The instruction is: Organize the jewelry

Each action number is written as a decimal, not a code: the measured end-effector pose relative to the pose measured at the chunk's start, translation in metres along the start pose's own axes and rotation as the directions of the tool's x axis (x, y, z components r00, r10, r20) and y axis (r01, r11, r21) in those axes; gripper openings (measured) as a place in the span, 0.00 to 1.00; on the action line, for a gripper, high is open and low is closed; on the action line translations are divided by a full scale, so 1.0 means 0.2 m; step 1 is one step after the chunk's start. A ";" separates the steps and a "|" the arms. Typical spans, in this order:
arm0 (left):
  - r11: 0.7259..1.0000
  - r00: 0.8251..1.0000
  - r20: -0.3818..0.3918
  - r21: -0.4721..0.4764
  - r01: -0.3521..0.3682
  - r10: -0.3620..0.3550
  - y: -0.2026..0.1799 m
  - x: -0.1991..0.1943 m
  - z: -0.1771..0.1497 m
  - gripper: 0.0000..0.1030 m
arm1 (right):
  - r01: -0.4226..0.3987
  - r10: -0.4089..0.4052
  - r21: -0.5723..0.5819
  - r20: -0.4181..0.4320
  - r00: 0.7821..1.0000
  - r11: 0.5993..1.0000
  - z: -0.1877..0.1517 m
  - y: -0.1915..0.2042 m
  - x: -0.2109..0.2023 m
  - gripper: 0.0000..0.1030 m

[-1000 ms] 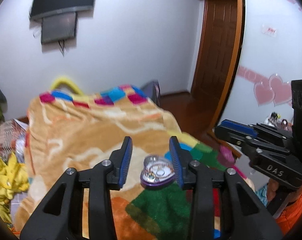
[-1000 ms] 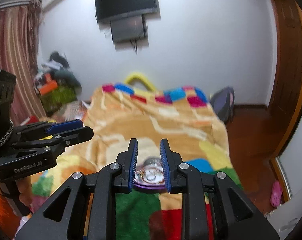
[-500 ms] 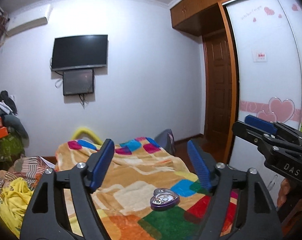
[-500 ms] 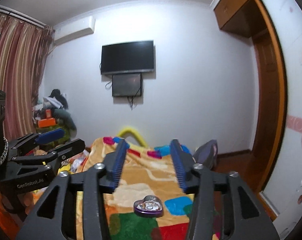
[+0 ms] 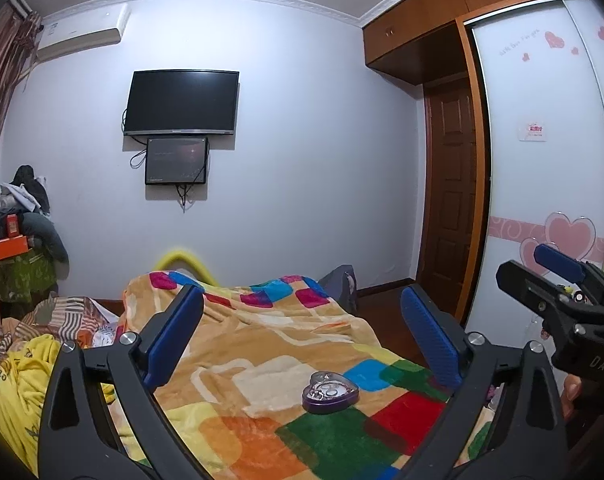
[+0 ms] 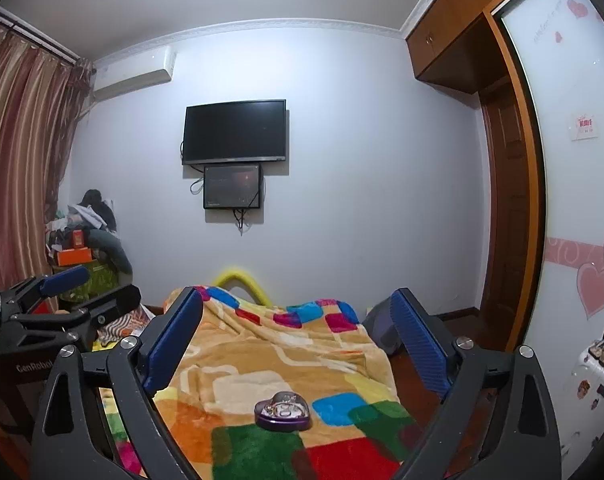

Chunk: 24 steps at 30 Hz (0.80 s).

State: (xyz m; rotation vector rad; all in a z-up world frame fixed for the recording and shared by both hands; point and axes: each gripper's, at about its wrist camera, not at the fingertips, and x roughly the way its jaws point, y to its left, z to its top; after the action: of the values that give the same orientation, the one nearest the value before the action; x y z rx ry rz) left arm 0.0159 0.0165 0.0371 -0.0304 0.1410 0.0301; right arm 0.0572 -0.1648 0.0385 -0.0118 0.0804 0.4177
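Note:
A purple heart-shaped jewelry box (image 5: pixel 330 392) with a clear lid and small jewelry inside sits on the colourful blanket (image 5: pixel 261 344); it also shows in the right wrist view (image 6: pixel 282 411). My left gripper (image 5: pixel 302 340) is wide open and empty, raised above and behind the box. My right gripper (image 6: pixel 297 340) is wide open and empty, also held back above the box. The right gripper shows at the right edge of the left wrist view (image 5: pixel 558 292), and the left gripper at the left of the right wrist view (image 6: pixel 73 300).
The bed's blanket (image 6: pixel 285 364) fills the foreground. Yellow and striped clothes (image 5: pixel 17 380) lie at the left. A TV (image 5: pixel 181 102) hangs on the far wall. A wooden door (image 5: pixel 452 200) and a wardrobe with pink hearts (image 5: pixel 562 236) stand at the right. A cluttered pile (image 6: pixel 85 240) stands far left.
Both grippers have opened wide and pulled up and back from the heart box, which stays on the blanket. The views have tilted up toward the far wall.

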 end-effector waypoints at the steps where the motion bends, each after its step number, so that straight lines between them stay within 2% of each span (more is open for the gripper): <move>1: 1.000 1.000 0.000 -0.001 0.000 0.000 0.00 0.00 0.00 0.97 | 0.001 -0.001 -0.001 -0.001 1.000 1.000 -0.01 -0.01 -0.03 0.91; 24: 1.000 1.000 -0.006 -0.003 0.005 -0.005 -0.01 0.01 -0.01 1.00 | -0.007 0.007 0.004 -0.038 0.999 1.000 -0.03 -0.04 -0.06 0.91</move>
State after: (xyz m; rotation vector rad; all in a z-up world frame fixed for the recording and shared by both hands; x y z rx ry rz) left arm 0.0169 0.0143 0.0356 -0.0341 0.1467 0.0257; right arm 0.0487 -0.1771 0.0340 -0.0152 0.1185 0.4241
